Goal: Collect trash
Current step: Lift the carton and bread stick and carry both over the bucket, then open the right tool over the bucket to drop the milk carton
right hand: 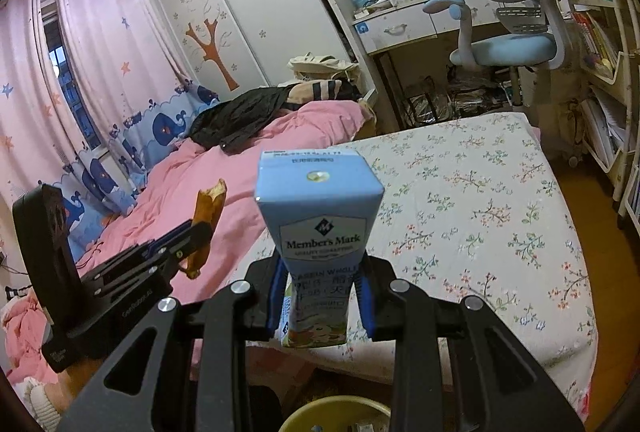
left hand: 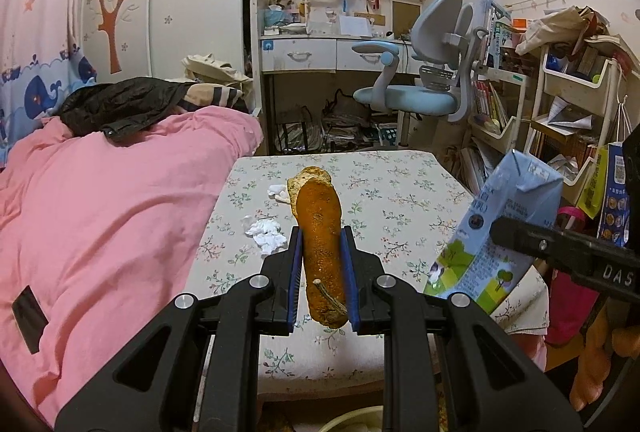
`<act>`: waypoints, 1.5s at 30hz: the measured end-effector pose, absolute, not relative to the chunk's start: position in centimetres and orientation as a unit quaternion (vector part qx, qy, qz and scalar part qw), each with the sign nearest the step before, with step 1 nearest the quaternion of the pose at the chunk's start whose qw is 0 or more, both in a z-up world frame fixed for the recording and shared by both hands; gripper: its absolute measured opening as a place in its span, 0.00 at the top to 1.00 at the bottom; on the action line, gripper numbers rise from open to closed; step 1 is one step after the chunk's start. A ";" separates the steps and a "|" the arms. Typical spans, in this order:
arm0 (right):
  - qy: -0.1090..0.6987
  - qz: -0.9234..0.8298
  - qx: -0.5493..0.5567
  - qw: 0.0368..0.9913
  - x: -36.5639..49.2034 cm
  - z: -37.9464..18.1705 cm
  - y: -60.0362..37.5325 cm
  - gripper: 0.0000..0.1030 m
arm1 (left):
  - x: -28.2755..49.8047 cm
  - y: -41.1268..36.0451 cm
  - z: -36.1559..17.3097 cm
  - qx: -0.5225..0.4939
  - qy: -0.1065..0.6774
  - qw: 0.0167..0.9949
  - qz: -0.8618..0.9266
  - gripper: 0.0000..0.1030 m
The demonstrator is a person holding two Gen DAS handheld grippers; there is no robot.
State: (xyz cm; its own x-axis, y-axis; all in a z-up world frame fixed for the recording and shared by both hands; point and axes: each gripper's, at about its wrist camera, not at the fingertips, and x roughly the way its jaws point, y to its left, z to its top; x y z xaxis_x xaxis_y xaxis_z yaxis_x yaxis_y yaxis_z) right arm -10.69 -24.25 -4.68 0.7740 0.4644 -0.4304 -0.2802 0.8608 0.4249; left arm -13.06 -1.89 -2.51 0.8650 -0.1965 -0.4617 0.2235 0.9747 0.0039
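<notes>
The left gripper [left hand: 323,264] clamps an orange peel [left hand: 320,232] between its blue pads, the peel sticking up and forward past the fingertips. The right gripper [right hand: 322,296] pinches a light-blue milk carton [right hand: 318,220] upright by its lower half. Beyond the left fingertips, crumpled tissues [left hand: 266,234] lie on the floral bedsheet [left hand: 400,200]. Below the right gripper sits what may be a yellow bin [right hand: 336,412], only its rim showing.
</notes>
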 end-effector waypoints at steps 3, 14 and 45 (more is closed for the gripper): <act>0.275 0.206 0.165 0.924 -11.3 -4.9 -23.8 0.70 | -13.4 -1.8 -2.6 0.028 0.235 0.965 -0.109 0.83; 0.315 0.229 0.138 0.911 -13.4 -6.8 -21.8 0.70 | -13.5 -1.8 -2.6 0.029 0.236 0.965 -0.109 0.83; 0.496 0.253 0.051 0.829 -16.8 -14.9 -16.4 0.56 | -17.3 -1.5 -3.9 0.035 0.244 0.962 -0.116 0.83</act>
State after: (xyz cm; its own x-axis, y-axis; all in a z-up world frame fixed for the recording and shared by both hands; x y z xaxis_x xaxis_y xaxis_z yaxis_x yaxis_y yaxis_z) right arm -16.78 -16.37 -14.87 0.3798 0.4689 -0.7974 -0.3685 0.8674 0.3345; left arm -17.27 -1.49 -3.91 0.8545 -0.2059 -0.4769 0.2404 0.9706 0.0115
